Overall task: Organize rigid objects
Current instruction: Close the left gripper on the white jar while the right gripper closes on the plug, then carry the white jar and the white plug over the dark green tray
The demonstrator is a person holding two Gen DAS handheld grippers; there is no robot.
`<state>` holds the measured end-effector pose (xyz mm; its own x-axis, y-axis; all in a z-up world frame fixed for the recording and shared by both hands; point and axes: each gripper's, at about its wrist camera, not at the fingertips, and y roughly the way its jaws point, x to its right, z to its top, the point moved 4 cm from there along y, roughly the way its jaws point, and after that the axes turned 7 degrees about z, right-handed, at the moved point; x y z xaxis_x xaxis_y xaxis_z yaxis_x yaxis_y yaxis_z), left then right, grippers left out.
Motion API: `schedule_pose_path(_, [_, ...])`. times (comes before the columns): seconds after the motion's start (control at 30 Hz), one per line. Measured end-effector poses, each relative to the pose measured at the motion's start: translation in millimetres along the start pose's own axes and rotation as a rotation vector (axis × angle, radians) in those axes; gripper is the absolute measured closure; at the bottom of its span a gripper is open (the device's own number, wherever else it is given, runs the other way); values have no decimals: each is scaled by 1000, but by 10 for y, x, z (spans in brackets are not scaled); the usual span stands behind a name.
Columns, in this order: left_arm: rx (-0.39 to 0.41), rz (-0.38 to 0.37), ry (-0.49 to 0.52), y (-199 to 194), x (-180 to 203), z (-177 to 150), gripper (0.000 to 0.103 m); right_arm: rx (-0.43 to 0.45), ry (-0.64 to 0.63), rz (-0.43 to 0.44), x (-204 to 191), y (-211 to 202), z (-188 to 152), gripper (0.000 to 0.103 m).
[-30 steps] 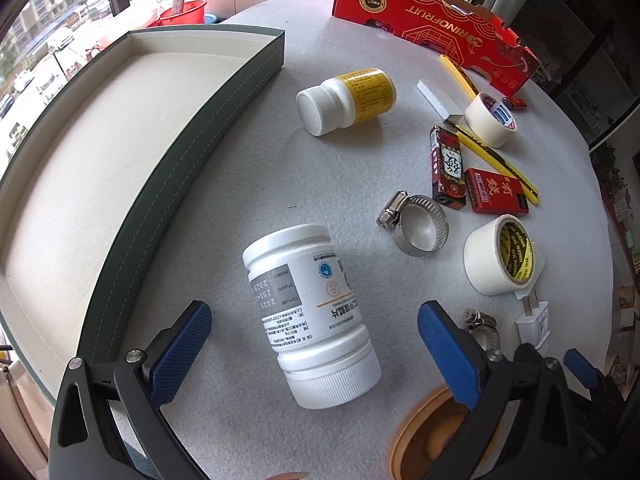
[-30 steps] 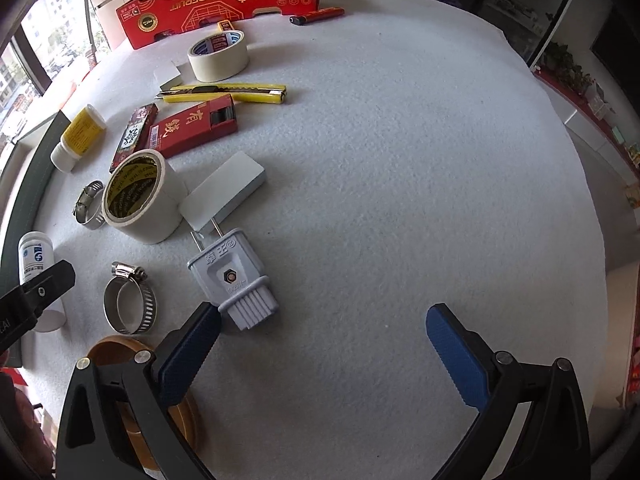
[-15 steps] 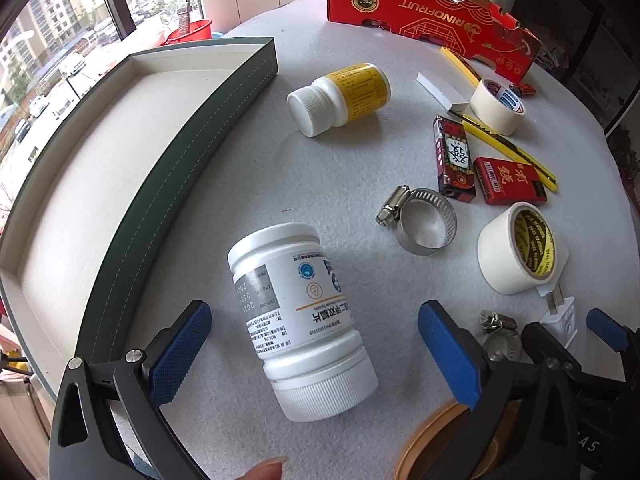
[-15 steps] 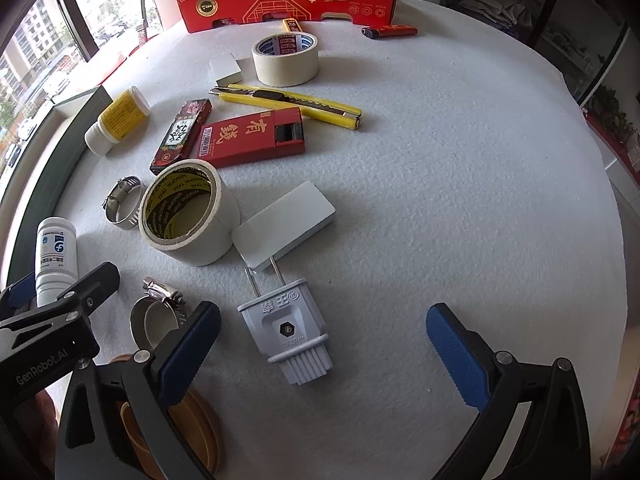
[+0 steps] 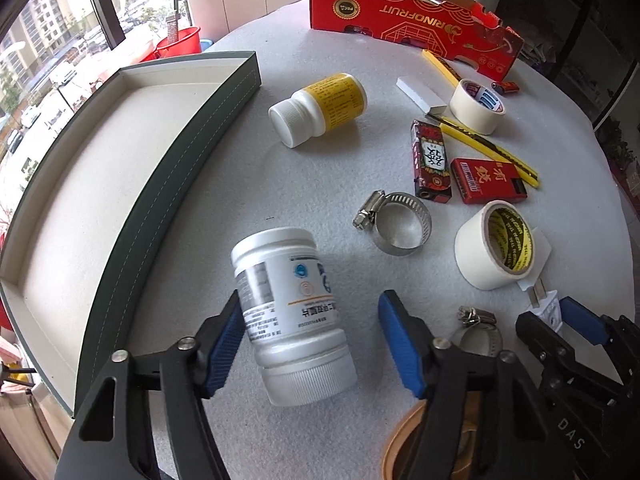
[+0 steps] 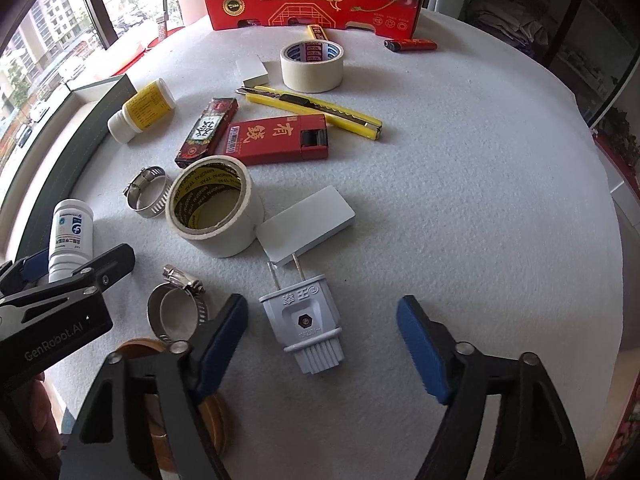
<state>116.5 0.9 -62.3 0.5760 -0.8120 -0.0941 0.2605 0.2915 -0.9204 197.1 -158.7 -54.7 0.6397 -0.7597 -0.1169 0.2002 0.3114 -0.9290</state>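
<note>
A white pill bottle [image 5: 288, 280] lies on its side on the grey felt table, cap toward me, between the blue pads of my left gripper [image 5: 311, 312]. Its jaws are closing: the left pad meets the bottle's side and the right pad stands a gap away. A white two-pin plug [image 6: 304, 320] lies pins away between the pads of my right gripper [image 6: 322, 312]. Those jaws are closing too, with space on both sides of the plug. A green-walled tray [image 5: 192, 168] with a cream floor sits left of the bottle.
Beyond lie a yellow-label bottle [image 5: 320, 108], two hose clamps [image 5: 394, 220] [image 6: 176, 308], two tape rolls [image 6: 214, 208] [image 6: 312, 66], red packets [image 6: 280, 140], a yellow knife [image 6: 316, 110], a white block [image 6: 306, 228] and a lighter [image 6: 410, 45]. A red carton [image 6: 316, 0] stands at the back. A wooden disc [image 5: 412, 440] lies near me.
Both pairs of jaws have narrowed from wide open. The left pads now flank the white bottle closely. The right gripper has shifted so the plug lies between its pads.
</note>
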Motion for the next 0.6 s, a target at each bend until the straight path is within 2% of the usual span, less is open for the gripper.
schedule_pose_path(0.03, [6,-9,7,-25,4,2,60,-2,0,1,-17,-22,-12,65])
schedule_pose_path(0.1, [1,-50,3,-47,-6,-13,60,-2,8,9,-24,-45,-42,70])
schedule_pose_path(0.23, [6,-98,-17,-156,-71,-111,60,22,67,37,23,-176,-135,70])
schedule_pose_path(0.47, [98,-125,-11,-573,-188,-180,60,109,44,46,-133,-681,-126,70])
schedule_pose_path(0.6, [162,-129,-21,-832,-304,-158,60,134,31,93,-311,-857,-31,70])
